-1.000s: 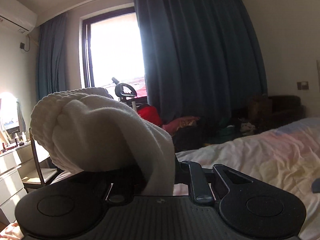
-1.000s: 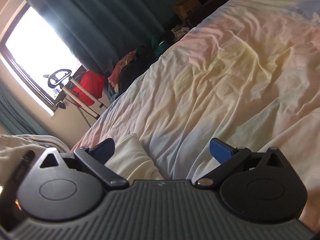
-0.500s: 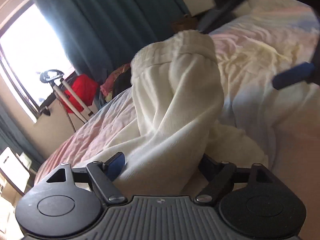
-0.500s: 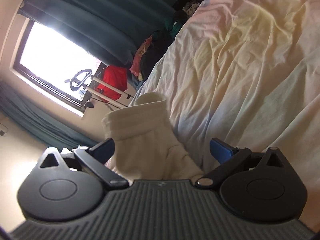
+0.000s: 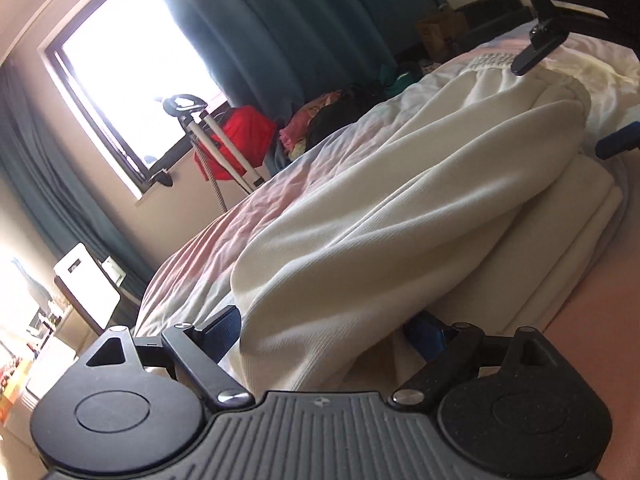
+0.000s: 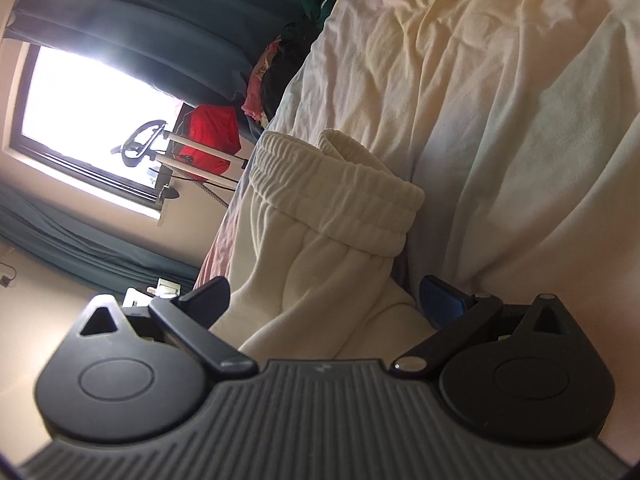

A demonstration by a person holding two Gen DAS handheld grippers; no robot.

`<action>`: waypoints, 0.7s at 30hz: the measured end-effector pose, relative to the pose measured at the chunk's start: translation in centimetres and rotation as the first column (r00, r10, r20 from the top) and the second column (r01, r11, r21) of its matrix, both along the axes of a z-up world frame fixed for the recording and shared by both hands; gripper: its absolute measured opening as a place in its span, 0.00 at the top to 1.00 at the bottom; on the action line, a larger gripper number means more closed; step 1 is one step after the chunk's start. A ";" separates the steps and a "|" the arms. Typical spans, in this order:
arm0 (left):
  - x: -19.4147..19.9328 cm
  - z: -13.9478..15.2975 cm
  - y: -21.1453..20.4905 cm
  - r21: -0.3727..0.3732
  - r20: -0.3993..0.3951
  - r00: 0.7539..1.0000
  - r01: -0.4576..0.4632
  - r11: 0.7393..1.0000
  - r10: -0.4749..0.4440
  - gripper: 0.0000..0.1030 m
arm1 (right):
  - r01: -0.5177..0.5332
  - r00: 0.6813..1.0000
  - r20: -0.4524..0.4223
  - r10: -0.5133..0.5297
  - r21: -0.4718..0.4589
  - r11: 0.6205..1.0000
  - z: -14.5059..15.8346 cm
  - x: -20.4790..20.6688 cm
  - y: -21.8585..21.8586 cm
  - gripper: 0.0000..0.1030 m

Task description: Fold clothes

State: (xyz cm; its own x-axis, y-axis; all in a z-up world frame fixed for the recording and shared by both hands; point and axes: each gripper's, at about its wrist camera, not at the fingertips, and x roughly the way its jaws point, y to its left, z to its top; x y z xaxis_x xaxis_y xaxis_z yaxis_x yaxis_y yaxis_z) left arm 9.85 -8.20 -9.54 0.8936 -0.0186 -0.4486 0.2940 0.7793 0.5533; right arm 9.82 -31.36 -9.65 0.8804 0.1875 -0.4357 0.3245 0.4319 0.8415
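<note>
Seen from the left wrist camera, the left gripper (image 5: 324, 330) lay low on a bed (image 5: 280, 184), its two blue-padded fingers spread apart with a thick fold of white sweatpants (image 5: 400, 216) lying between them; whether the pads pressed the cloth could not be told. The white sweatpants stretched away across the rumpled pastel sheet toward the upper right, doubled over flatter folded layers beneath. The right gripper (image 5: 576, 80) showed at the top right, one black arm above the ribbed waistband and a blue finger beside the garment. Beyond the bed stood a bright window (image 5: 120, 80), dark teal curtains (image 5: 300, 20), a red bag (image 5: 240, 136) on a stand, and a heap of clothes (image 5: 320, 120) on the floor. Seen from the right wrist camera, the right gripper (image 6: 326, 300) had its fingers held wide, the white sweatpants (image 6: 320, 240) rising between them without being clamped. The elastic waistband (image 6: 332, 196) lay rolled over on itself on the bed (image 6: 500, 100), just ahead of the fingers. The window (image 6: 92, 100) and red bag (image 6: 212, 136) appeared at the left.
</note>
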 end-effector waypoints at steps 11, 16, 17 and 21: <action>0.1 2.7 6.4 -0.324 -0.095 0.961 -0.275 0.905 0.258 0.15 | -0.040 0.999 0.019 0.043 -0.132 0.990 1.2 1.1 1.4 0.50; -0.2 4.1 10.4 -0.536 -0.222 0.923 -0.384 0.752 0.314 0.15 | -0.022 1.000 0.017 0.024 -0.123 0.992 1.0 0.3 1.5 0.63; -0.5 4.1 11.0 -0.560 -0.246 0.916 -0.401 0.725 0.317 0.15 | -0.018 1.000 0.017 0.021 -0.121 0.993 1.0 0.1 1.5 0.63; -1.7 3.4 10.9 -0.560 -0.277 0.901 -0.434 0.706 0.334 0.13 | -0.003 1.000 0.009 0.004 -0.107 0.994 0.5 -0.5 1.6 0.63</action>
